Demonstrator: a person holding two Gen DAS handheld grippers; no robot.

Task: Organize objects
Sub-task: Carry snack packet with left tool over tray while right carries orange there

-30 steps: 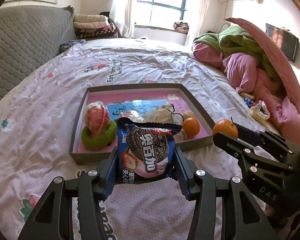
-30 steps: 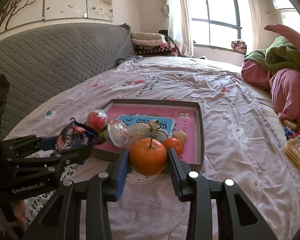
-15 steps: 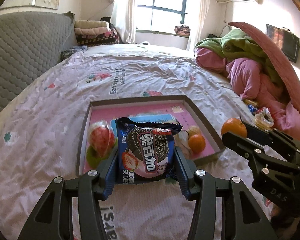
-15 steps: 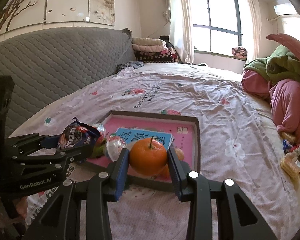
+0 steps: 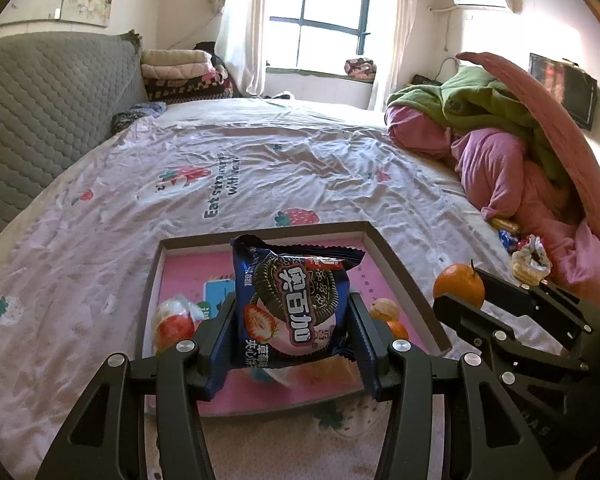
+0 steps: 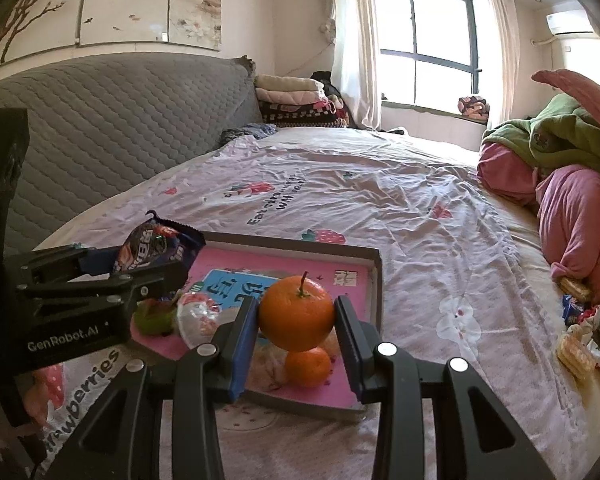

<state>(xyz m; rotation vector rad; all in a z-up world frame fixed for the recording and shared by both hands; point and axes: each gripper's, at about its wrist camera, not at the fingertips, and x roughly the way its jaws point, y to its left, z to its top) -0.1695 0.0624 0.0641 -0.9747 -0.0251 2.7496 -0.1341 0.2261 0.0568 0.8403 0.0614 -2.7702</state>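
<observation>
A bed under a strawberry-print sheet point(image 5: 284, 168) fills the room, and your left gripper point(image 5: 292, 332) is clamped on the dark cookie packet point(image 5: 294, 312), held over the near half of the pink-lined tray point(image 5: 396, 264) just ahead. Your right gripper point(image 6: 296, 336) pinches the large orange point(image 6: 296, 312) above the tray's near corner, a smaller orange point(image 6: 308, 366) lying below it. You look mid-carry — next, lower each over bare lining and release gently

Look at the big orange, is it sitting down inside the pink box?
No, the big orange is pinched between the right gripper's fingers, held above the pink box.
</observation>
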